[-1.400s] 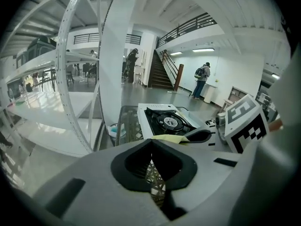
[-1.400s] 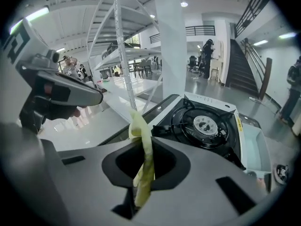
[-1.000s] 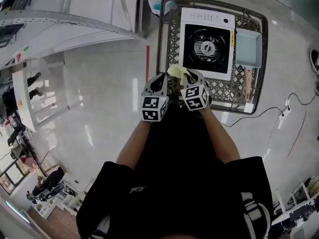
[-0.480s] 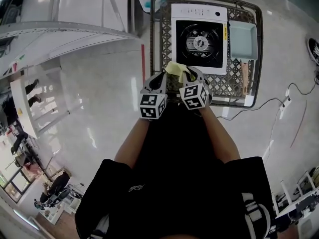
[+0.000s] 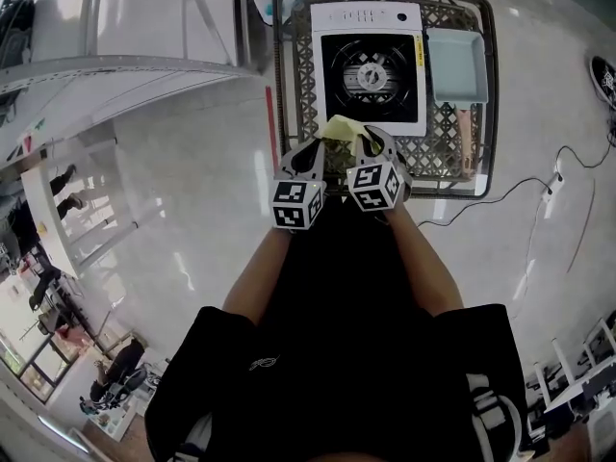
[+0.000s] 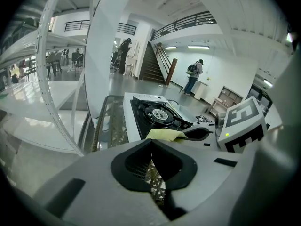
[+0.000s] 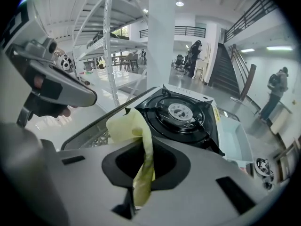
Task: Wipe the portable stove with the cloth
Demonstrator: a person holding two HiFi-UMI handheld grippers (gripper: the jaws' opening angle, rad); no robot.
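Head view: my left gripper and right gripper were side by side at the near edge of the wire rack. The portable stove lay just ahead of both.

Left gripper view: jaws together with nothing between them; I judged this gripper to be in reserve.

Right gripper view: jaws clamped on the yellow cloth. Its loose end stood forward toward the stove, presumably ready for wiping.

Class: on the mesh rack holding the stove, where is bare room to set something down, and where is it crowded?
Bare mesh rack runs along the portable stove's left side, and in a strip between its near edge and the rim. The right side is crowded: a blue pan fills it.
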